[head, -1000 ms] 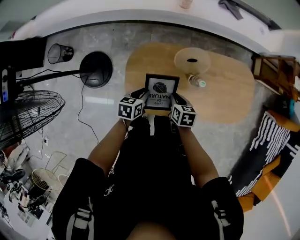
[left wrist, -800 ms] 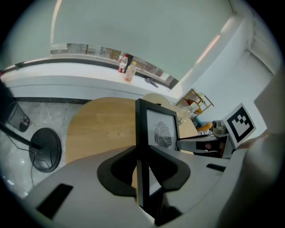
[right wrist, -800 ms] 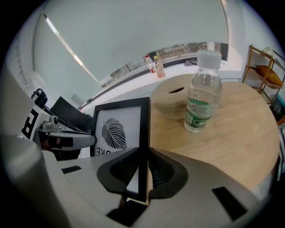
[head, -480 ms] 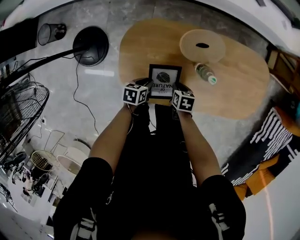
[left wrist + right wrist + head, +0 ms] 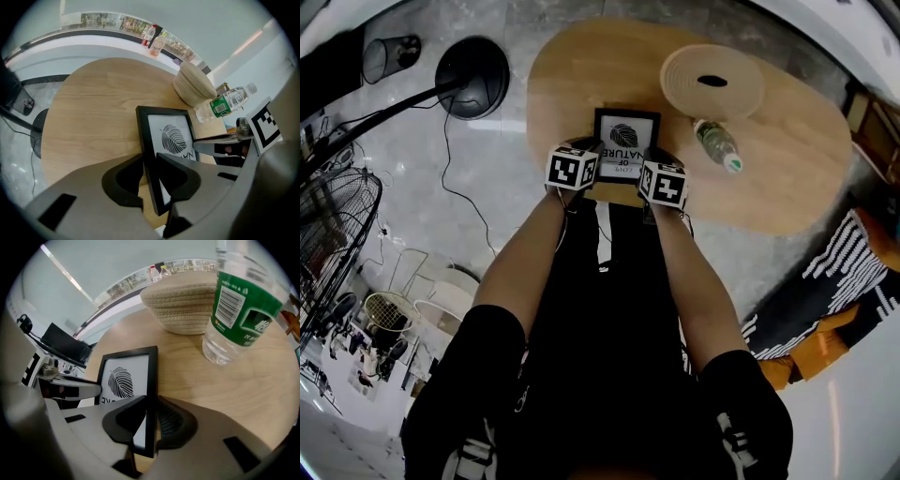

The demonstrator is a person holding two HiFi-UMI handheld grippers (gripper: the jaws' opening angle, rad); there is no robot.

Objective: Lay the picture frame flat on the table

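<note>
Left gripper (image 5: 149,176) pinches the picture frame (image 5: 626,141) at nine o'clock, right gripper (image 5: 151,420) at three. The frame is low over the table (image 5: 572,84); setting it flat and releasing remain.

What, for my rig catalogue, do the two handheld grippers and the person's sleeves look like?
Both the left gripper and right gripper have grey moulded bodies with black scooped pads. Each carries a white cube printed with black square markers. The person wears black short sleeves.
</note>
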